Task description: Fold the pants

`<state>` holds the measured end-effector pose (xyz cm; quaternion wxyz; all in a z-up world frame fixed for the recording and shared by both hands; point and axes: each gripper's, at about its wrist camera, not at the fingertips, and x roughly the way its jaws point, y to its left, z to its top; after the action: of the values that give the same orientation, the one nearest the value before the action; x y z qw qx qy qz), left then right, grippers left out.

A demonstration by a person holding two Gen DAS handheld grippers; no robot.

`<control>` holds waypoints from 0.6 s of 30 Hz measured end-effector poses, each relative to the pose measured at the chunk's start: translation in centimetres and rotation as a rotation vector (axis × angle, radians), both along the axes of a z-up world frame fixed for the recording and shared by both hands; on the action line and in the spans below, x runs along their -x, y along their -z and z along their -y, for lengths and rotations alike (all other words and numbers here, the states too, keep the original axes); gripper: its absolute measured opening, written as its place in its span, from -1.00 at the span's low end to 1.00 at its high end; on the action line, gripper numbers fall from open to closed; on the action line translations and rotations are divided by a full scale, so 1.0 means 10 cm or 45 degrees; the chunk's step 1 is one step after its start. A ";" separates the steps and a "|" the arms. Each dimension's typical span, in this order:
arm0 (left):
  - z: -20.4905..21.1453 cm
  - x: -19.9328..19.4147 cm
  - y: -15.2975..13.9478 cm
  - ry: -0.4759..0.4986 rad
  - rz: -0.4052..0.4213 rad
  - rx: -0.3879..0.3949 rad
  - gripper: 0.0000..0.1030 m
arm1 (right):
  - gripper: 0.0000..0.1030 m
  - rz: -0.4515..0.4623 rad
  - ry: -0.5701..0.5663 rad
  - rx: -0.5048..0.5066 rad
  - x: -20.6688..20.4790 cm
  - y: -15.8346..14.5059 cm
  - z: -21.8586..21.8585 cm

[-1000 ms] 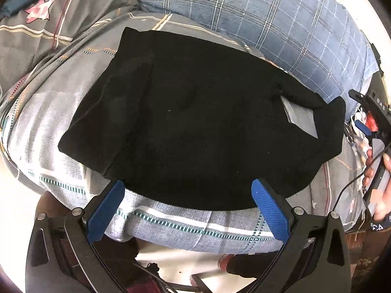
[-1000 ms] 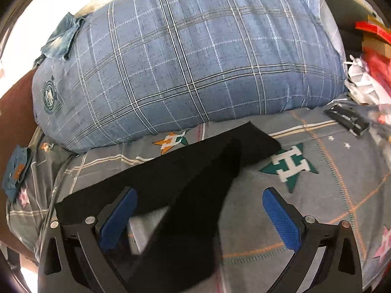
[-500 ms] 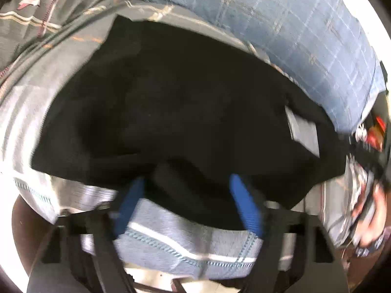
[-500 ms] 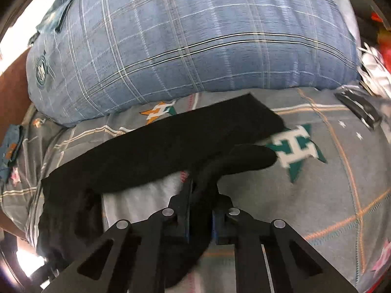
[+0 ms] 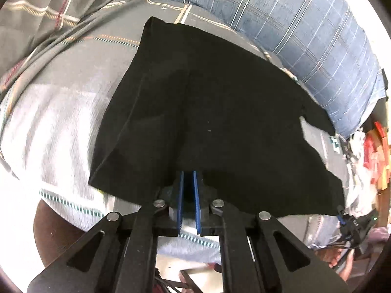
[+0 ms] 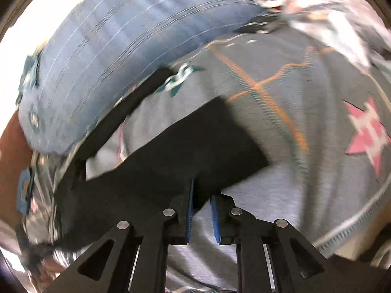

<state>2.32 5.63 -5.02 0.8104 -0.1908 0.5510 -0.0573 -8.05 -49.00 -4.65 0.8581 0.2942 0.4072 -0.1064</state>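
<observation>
1. Bedding: a grey patterned bed cover (image 5: 73, 112) with stars and stitched stripes carries the work; a blue plaid pillow (image 5: 305, 36) lies along the far edge of the bed.
2. Task item: the black pants (image 5: 220, 122) lie spread on the bed cover, near the front edge of the bed, just below the pillow.
3. Left claw (image 5: 188, 178): its jaws have just been closing and now stand narrow, pinching the near hem of the pants between the blue pads (image 5: 181, 195).
4. Right claw (image 6: 202, 195): its jaws closed and have just eased apart slightly. A black flap of the pants (image 6: 195, 146) sits between the tips; this view is motion-blurred, but the fabric appears gripped.
5. Clutter (image 5: 371, 153): red and white items beside the bed's right edge.
</observation>
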 end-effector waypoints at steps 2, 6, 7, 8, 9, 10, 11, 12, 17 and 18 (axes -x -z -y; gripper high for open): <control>-0.01 0.07 -0.08 0.005 0.032 0.060 -0.56 | -0.28 0.051 0.060 0.007 0.08 -0.10 0.07; 0.12 0.11 -0.09 0.043 0.070 0.139 0.48 | 0.11 0.068 0.116 0.063 0.05 -0.18 0.21; 0.19 0.10 -0.07 0.063 0.080 0.107 0.48 | 0.11 0.057 0.119 0.069 0.00 -0.16 0.22; 0.28 0.07 -0.05 0.091 0.083 0.043 0.47 | 0.11 0.034 0.118 0.079 -0.05 -0.14 0.24; 0.34 0.06 -0.03 0.110 0.079 -0.005 0.47 | 0.11 0.019 0.123 0.092 -0.08 -0.11 0.26; 0.39 0.03 -0.03 0.140 0.068 -0.058 0.47 | 0.11 0.004 0.136 0.114 -0.10 -0.09 0.28; 0.42 0.01 -0.03 0.160 0.059 -0.082 0.45 | 0.11 -0.019 0.164 0.142 -0.09 -0.09 0.29; 0.42 0.00 -0.06 0.178 0.056 -0.090 0.43 | 0.11 -0.032 0.203 0.168 -0.07 -0.10 0.31; 0.13 -0.05 -0.44 0.197 0.209 -0.186 0.35 | 0.11 0.083 0.219 0.225 0.00 -0.36 0.37; 0.05 -0.09 -0.50 0.181 0.229 -0.209 0.35 | 0.11 0.093 0.196 0.231 -0.05 -0.42 0.37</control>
<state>3.22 5.09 -0.07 0.8634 -0.0785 0.4909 -0.0862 -7.55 -52.66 -0.47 0.8847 0.2494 0.3406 -0.1978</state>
